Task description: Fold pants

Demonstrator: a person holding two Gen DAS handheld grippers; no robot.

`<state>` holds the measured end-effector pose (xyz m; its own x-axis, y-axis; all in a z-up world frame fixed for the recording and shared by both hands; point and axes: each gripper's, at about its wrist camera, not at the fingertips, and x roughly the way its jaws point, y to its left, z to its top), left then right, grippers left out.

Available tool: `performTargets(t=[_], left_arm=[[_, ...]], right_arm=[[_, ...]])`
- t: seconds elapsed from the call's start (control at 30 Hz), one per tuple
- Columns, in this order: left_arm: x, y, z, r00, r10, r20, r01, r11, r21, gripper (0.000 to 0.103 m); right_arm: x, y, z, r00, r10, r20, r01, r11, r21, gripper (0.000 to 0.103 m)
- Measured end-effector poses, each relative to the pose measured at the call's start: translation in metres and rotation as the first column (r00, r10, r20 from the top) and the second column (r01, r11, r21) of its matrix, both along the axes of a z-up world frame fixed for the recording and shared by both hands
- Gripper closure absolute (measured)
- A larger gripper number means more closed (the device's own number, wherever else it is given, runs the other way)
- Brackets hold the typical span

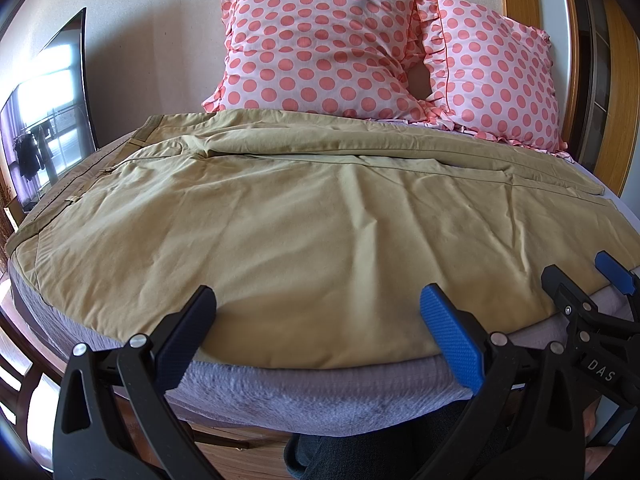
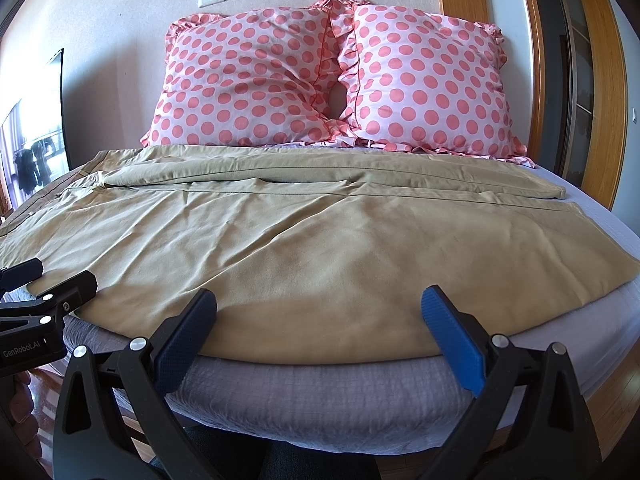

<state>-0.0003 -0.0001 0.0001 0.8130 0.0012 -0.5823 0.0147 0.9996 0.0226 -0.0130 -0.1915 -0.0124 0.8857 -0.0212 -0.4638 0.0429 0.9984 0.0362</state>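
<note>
Left wrist view: khaki pants (image 1: 320,208) lie spread across the lilac-sheeted bed (image 1: 304,396), waistband left, one leg partly over the other, below two polka-dot pillows (image 1: 320,48). We hold the left gripper (image 1: 318,332) and right gripper (image 2: 318,332) wide open and empty at the near edge. We judge folding barely begun.

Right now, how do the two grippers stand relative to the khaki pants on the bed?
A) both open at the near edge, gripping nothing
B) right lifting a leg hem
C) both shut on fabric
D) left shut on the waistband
A: the left gripper and right gripper both show spread fingers over the near edge of the pants, with no fabric between them.
</note>
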Motion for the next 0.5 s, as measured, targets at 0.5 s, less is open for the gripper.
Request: performTargets(t=[0.5], left_arm=[[-0.0001,0.0000,0.0000,1.000,0.000,0.001,0.000,1.000,0.000,0.002]], right_arm=[[-0.0011,0.0007,-0.0012,1.000,0.000,0.004,0.000,1.000,0.000,0.001]])
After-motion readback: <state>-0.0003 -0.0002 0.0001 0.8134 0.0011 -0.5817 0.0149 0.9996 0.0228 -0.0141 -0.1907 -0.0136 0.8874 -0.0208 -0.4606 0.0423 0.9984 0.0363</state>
